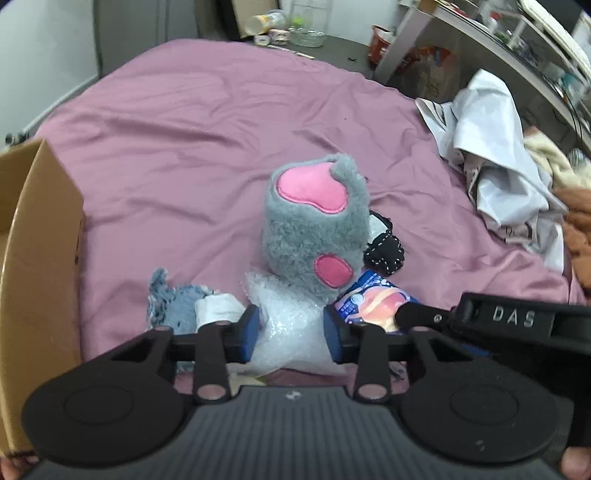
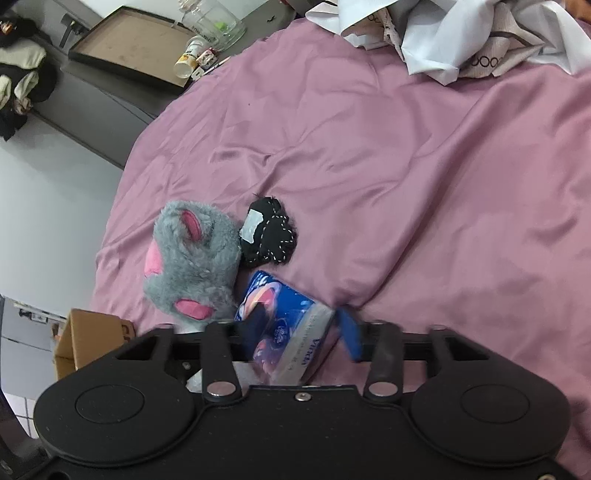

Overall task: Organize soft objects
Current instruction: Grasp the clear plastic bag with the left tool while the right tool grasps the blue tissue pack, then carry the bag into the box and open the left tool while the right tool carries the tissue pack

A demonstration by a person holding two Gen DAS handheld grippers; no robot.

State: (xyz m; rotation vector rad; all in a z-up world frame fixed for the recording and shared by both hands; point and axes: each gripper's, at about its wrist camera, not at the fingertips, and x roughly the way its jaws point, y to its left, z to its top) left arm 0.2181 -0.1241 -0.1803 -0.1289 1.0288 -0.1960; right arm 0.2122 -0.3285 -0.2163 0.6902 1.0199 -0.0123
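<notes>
On the pink bedsheet (image 1: 192, 122) lies a heap of soft things. My left gripper (image 1: 291, 330) has its jaws around a piece of white bubble wrap (image 1: 291, 332) and grips it. Behind it stands a grey plush paw with pink pads (image 1: 314, 225), which also shows in the right wrist view (image 2: 194, 258). My right gripper (image 2: 299, 328) has its jaws around a blue tissue pack (image 2: 288, 325), seen in the left wrist view (image 1: 373, 302) with the right gripper on it. A black stitched plush (image 2: 267, 236) lies beside the paw. A blue-grey knitted piece (image 1: 173, 302) lies left.
An open cardboard box (image 1: 40, 280) stands at the left of the bed, also in the right wrist view (image 2: 88, 336). Crumpled white and beige cloths (image 1: 495, 155) lie at the right. A grey side table with a glass jar (image 1: 306, 18) and cups stands behind the bed.
</notes>
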